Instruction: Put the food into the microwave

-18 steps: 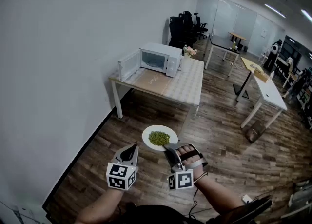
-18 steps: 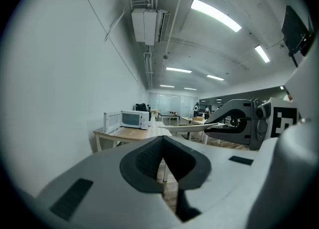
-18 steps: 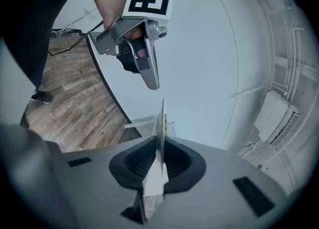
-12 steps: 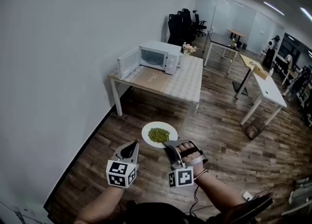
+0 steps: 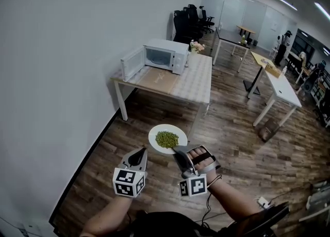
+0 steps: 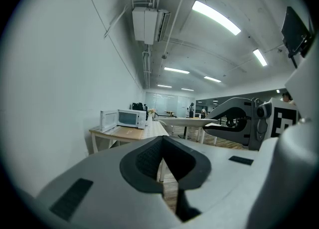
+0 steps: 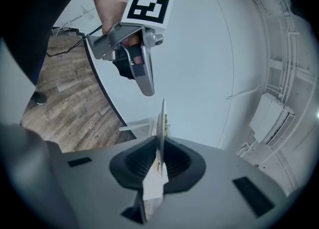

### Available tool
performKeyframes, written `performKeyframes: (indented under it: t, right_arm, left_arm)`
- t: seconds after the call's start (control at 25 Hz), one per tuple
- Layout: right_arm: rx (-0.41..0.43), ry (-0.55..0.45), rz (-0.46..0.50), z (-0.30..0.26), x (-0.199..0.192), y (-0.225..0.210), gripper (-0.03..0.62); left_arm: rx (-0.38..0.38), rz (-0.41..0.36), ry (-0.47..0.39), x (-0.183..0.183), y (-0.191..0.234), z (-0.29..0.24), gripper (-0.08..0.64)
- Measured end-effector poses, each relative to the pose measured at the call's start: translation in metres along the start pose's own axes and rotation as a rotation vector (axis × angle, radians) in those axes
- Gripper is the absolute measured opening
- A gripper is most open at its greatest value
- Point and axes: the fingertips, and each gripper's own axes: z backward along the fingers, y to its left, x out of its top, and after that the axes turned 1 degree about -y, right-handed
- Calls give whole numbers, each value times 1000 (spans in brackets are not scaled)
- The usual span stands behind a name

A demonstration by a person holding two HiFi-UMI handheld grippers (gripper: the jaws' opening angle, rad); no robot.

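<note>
A white plate with a heap of green peas is carried level above the wood floor. My right gripper is shut on the plate's near right rim; in the right gripper view the plate shows edge-on between the jaws. My left gripper hangs beside it at the left, shut and holding nothing. The white microwave stands with its door swung open on the far end of a light table, well ahead. The microwave shows small in the left gripper view.
A white wall runs along the left. Black office chairs stand behind the microwave table. More white and wood desks fill the right side. A small flower vase sits beside the microwave.
Both grippers and the plate have come a little nearer the table, and the view has shifted slightly forward. The grip on the plate is unchanged.
</note>
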Motion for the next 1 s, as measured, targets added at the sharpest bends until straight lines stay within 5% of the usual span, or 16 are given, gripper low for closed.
performKeyframes:
  t: [1.0]
  right_arm:
    - [3, 37, -33, -49, 42, 0, 40]
  left_arm:
    - [-71, 7, -25, 4, 66, 11, 9]
